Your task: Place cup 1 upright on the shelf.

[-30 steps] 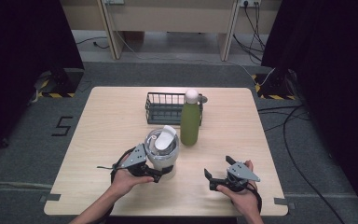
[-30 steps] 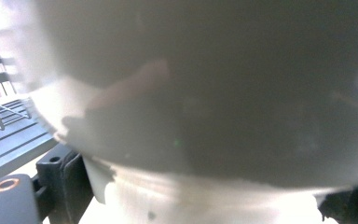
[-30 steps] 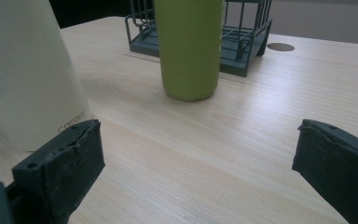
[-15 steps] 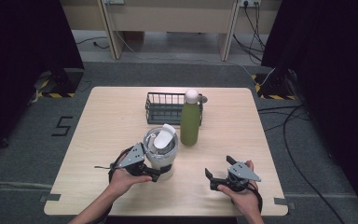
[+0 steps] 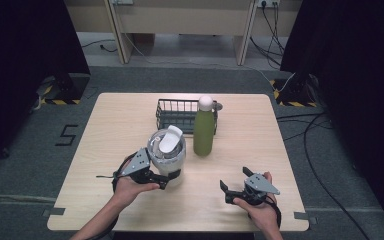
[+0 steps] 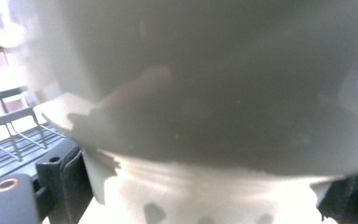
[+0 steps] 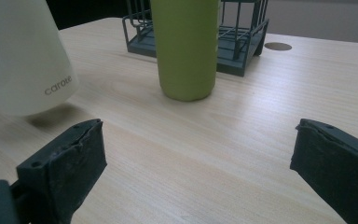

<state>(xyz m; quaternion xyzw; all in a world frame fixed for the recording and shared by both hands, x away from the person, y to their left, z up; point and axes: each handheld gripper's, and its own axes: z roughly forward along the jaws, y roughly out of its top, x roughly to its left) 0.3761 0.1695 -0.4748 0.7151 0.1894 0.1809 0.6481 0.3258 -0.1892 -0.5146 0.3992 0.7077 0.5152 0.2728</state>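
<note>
The left claw [image 5: 166, 176] grips the white jug [image 5: 168, 152], lifted slightly and just left of the green bottle [image 5: 203, 131]. A wire basket [image 5: 175, 113] sits directly behind the bottle. Right of and nearer than the bottle, the right claw [image 5: 223, 190] stands wide, holding nothing, low over the worktop [image 5: 120, 120].

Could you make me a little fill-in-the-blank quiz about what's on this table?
1. The left claw grips the white ____.
2. The bottle standing in front of the wire basket is ____ in colour.
3. The right claw has its jaws ____, with nothing between them.

Missing words: cup; green; open
</note>
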